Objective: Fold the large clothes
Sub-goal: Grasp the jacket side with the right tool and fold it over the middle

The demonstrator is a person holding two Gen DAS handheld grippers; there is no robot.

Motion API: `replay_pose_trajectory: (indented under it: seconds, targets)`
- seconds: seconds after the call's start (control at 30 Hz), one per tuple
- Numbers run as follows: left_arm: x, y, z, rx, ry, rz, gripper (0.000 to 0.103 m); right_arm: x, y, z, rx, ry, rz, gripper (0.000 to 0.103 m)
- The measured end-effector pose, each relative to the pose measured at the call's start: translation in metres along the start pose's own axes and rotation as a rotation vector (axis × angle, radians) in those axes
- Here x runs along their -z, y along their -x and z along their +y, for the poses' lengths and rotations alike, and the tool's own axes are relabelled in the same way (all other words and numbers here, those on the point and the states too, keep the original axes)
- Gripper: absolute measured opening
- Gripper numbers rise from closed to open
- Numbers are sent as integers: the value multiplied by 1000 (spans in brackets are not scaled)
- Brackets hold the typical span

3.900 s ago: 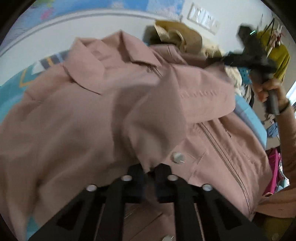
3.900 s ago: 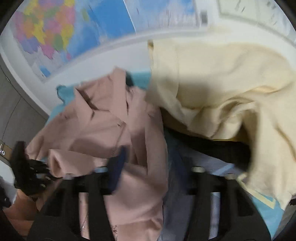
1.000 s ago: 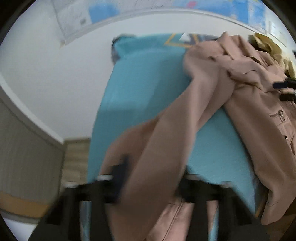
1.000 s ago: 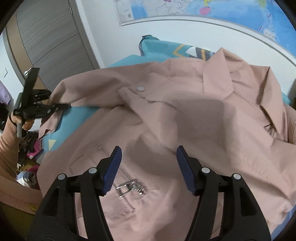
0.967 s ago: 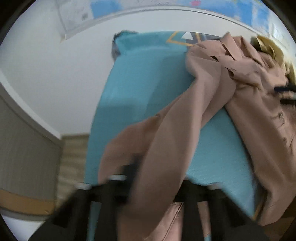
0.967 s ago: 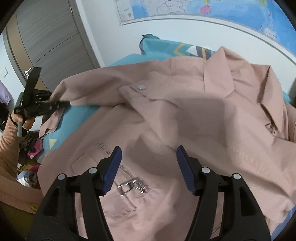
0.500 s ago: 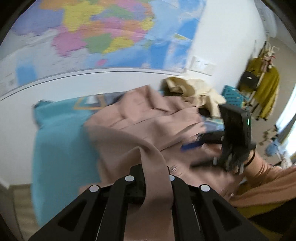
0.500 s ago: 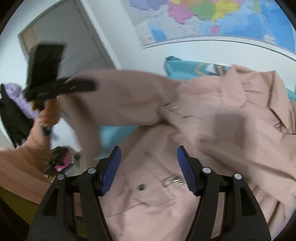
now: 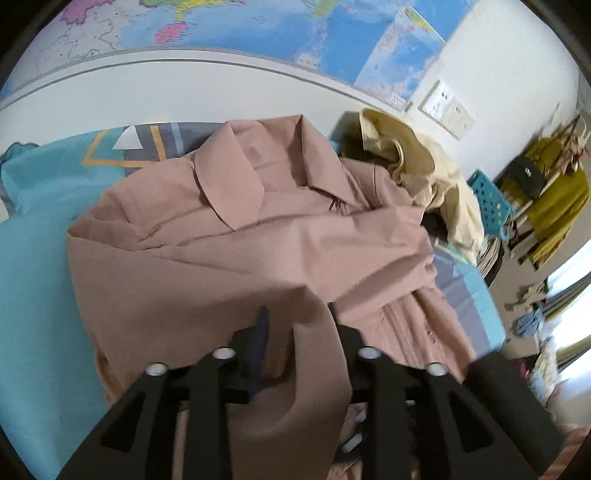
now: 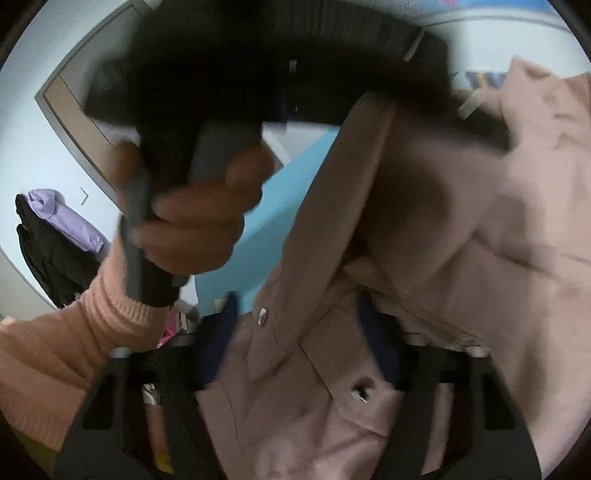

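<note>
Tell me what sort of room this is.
Probably a bedroom or lived-in home room: a pink jacket lies on a turquoise bedspread, a world map hangs above, and clothes hang on a rack.

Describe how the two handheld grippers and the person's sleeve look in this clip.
Both grippers are black plastic. The left gripper and right gripper have angular, strutted fingers with pale round screw heads and dark blue pads. The left hand grips a grey and black handle, with a ribbed, peach-pink knit sleeve at the wrist.

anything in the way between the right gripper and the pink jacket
Nothing visible: the pink jacket already lies between the fingers of the right gripper, whose jaws have just been closing. The left hand hangs above, not between them.
</note>
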State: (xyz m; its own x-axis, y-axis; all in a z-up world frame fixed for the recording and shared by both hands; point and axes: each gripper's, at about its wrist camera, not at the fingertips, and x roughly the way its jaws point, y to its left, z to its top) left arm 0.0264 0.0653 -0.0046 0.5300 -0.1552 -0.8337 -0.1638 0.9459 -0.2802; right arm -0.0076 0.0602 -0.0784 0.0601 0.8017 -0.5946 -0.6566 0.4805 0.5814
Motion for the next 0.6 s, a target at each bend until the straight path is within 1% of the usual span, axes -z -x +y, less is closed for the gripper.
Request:
replay_pose_trajectory:
  seconds: [0.03, 0.07, 0.1, 0.13, 0.17, 0.2, 0.23, 0.27, 0.33, 0.4, 0.47, 0.5, 0.57, 0.6]
  targets:
    - [-1, 4, 1, 4, 6, -16, 44, -2, -5, 1, -28, -8, 16, 18]
    - [-1, 10, 1, -3, 2, -44, 45, -3, -9, 1, -64, -18, 33, 2]
    - [-2, 17, 3, -8, -3, -65, 46, -5, -6, 1, -75, -26, 27, 2]
    - [-1, 27, 6, 3, -4, -88, 52, -8, 2, 1, -85, -21, 16, 2]
    - [-1, 38, 9, 29, 6, -118, 52, -12, 19, 1, -68, 3, -9, 2]
    - [-1, 48, 12, 36, 12, -146, 52, -14, 32, 1, -51, 15, -23, 1]
    - [1, 60, 17, 24, 11, -183, 53, -18, 57, -1, -19, 34, -43, 1]
    - [1, 67, 19, 6, 8, -202, 54, -21, 74, -3, 4, 43, -57, 1]
    - [4, 76, 27, -44, 10, -224, 54, -29, 115, -10, 101, 80, -62, 2]
    - [7, 75, 34, -74, 21, -224, 54, -33, 147, -18, 203, 93, -47, 2]
    - [10, 66, 41, -126, 32, -204, 54, -34, 166, -27, 264, 112, 1, 2]
    - [11, 58, 43, -159, 32, -187, 54, -32, 173, -33, 332, 121, 36, 2]
    - [16, 41, 50, -233, 30, -149, 54, -26, 176, -39, 376, 117, 93, 3]
    - [17, 33, 54, -258, 30, -132, 54, -21, 175, -45, 383, 104, 115, 6]
